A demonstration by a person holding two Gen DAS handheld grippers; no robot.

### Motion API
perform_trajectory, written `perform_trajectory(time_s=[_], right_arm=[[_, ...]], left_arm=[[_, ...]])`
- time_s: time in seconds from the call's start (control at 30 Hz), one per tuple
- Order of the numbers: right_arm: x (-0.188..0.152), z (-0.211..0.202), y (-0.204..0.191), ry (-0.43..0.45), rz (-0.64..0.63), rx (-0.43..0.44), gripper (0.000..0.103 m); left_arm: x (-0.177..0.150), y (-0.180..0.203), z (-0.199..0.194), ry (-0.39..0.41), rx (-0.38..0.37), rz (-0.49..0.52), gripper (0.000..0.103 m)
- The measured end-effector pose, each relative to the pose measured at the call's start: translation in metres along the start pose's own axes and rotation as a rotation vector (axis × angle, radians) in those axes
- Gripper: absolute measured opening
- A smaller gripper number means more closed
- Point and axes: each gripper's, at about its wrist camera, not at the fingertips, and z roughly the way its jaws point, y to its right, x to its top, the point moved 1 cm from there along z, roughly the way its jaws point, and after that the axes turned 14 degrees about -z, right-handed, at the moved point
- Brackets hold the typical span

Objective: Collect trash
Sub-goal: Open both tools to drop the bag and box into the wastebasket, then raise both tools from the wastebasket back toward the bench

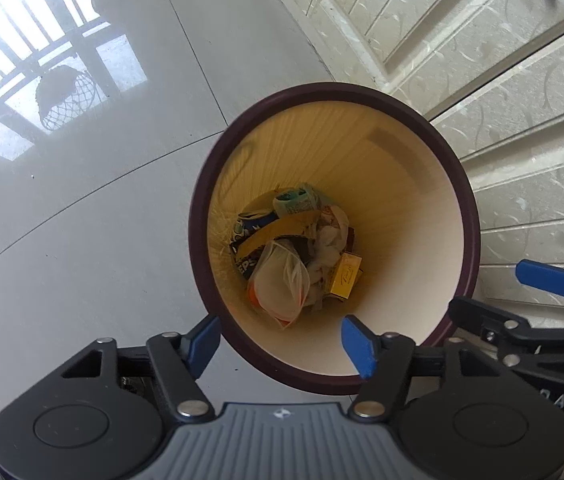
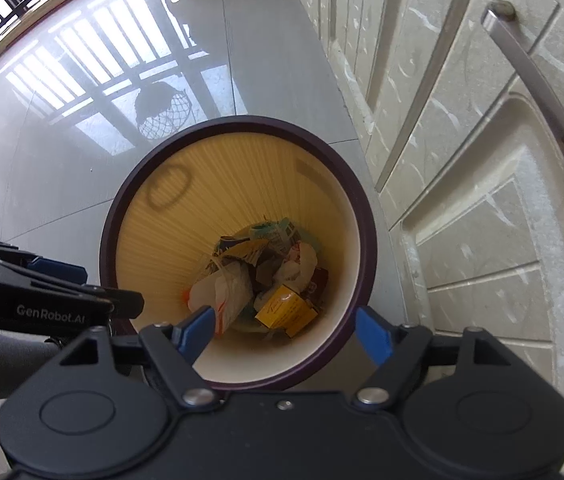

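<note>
Left wrist view: I held left gripper (image 1: 282, 342) wide, empty, over near rim of wastebasket (image 1: 469, 216). Right gripper (image 2: 285, 334) likewise wide, empty. Trash, yellow box (image 2: 285, 311) included, lay at bottom. Advice: lower centred, clear of rim.

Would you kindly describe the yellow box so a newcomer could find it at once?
Find the round bin with the dark rim standing on the floor beside the pale cabinet doors. At the bottom, on the cabinet side of the trash pile, lies the small yellow box, the only rigid, flat-sided piece among crumpled wrappers.
</note>
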Motion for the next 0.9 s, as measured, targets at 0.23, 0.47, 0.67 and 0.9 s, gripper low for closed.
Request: perform_trajectory(time_s=[0.23,0.47,0.67,0.9], right_arm=[[-0.002,-0.007,0.003,0.019,0.03,-0.015,0.089],[-0.008,-0.015,0.004,0.035,0.061,-0.037,0.098],[-0.016,-0.02,0.006,0.048,0.098,-0.06,0.103],[-0.023,-0.027,0.004,0.051,0.125,-0.088,0.103]], left_arm=[[0.001,-0.014,-0.003,0.017,0.019,0.012,0.089],[-0.002,-0.02,-0.007,0.036,0.021,0.039,0.102],[-0.005,-0.02,-0.016,0.066,0.003,0.053,0.103],[-0.009,-0.025,-0.029,0.104,0.006,0.058,0.103]])
